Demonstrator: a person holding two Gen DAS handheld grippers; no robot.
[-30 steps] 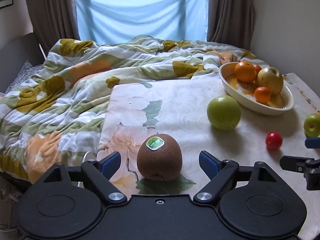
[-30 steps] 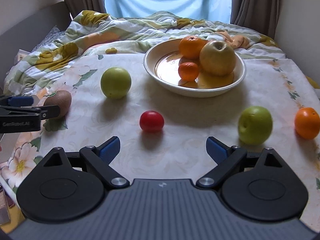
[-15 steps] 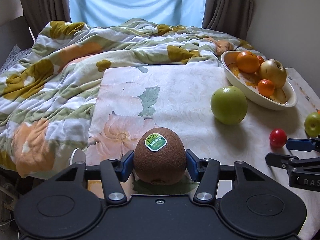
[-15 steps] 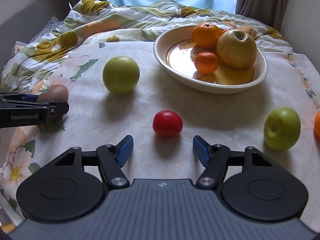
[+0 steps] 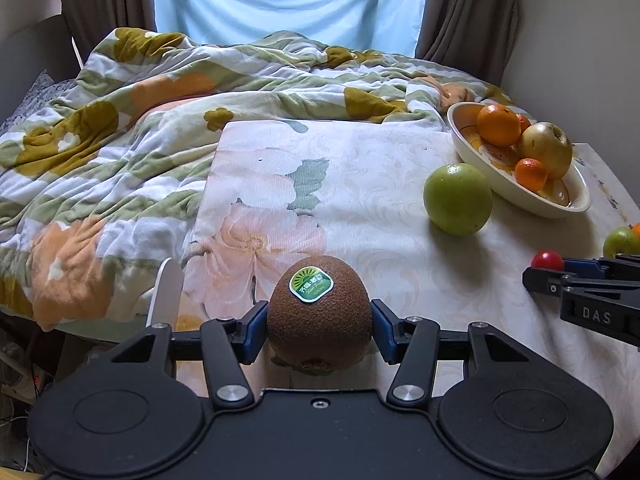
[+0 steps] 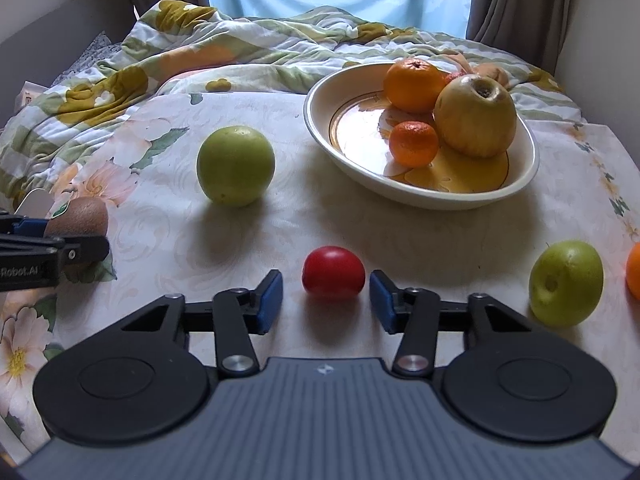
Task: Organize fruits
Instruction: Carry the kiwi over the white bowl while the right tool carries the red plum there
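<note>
A brown kiwi point(image 5: 320, 316) with a green sticker rests on the flowered tablecloth, and my left gripper point(image 5: 319, 326) is shut on it, both blue pads against its sides. In the right wrist view, a small red tomato point(image 6: 333, 273) lies between the pads of my right gripper point(image 6: 325, 294). Its jaws are closing, with a narrow gap still showing on each side of the tomato. The cream bowl point(image 6: 400, 196) behind it holds two oranges and a yellow apple. A green apple point(image 6: 236, 170) sits left of the bowl.
A second green apple point(image 6: 566, 282) and an orange point(image 6: 634, 276) lie at the right edge of the table. A rumpled flowered quilt point(image 5: 140, 128) covers the bed behind and to the left. The table edge drops off at the left near the kiwi.
The left jaws closed onto the kiwi and have held it since. The right gripper moved forward around the tomato and its jaws narrowed from wide open to nearly touching it.
</note>
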